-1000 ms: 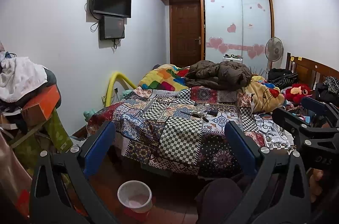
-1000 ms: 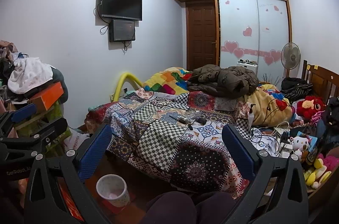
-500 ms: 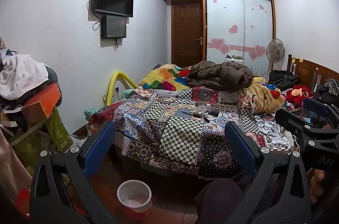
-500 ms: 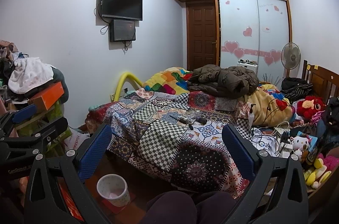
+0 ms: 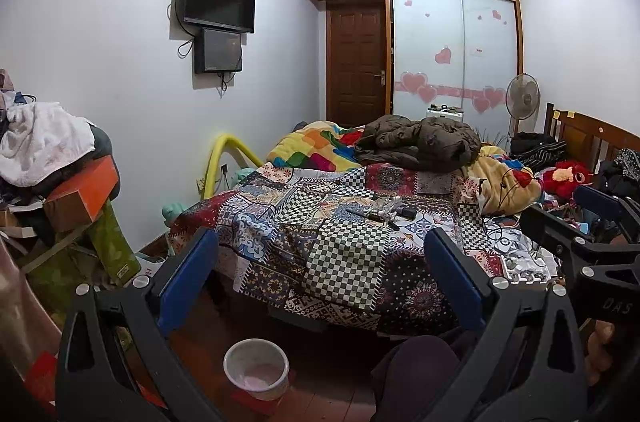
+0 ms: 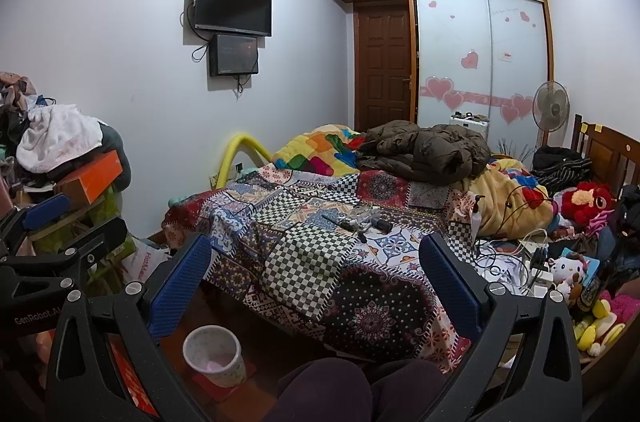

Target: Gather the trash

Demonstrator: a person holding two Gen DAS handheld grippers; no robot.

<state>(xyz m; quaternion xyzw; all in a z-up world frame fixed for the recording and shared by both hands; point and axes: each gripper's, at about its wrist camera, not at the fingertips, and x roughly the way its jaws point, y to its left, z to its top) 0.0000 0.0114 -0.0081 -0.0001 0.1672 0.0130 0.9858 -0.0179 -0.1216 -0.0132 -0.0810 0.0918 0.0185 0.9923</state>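
A small white waste bin (image 5: 256,369) stands on the floor in front of the bed; it also shows in the right wrist view (image 6: 213,357). Small loose items, clear wrappers and dark bits (image 5: 383,209), lie on the patchwork bedspread (image 5: 340,234); they also show in the right wrist view (image 6: 359,218). My left gripper (image 5: 320,274) is open and empty, held in the air short of the bed. My right gripper (image 6: 316,274) is open and empty, level with it on the right; it shows at the right edge of the left view (image 5: 576,226).
A brown jacket (image 5: 420,142) and blankets lie at the bed's far end. Clothes and an orange box (image 5: 80,194) are piled at left. Plush toys and cables (image 6: 560,262) crowd the bed's right side. The holder's dark knees (image 6: 352,390) are below.
Both views have shifted very slightly; the left gripper drifted a little to the left. Both grippers stay open and empty.
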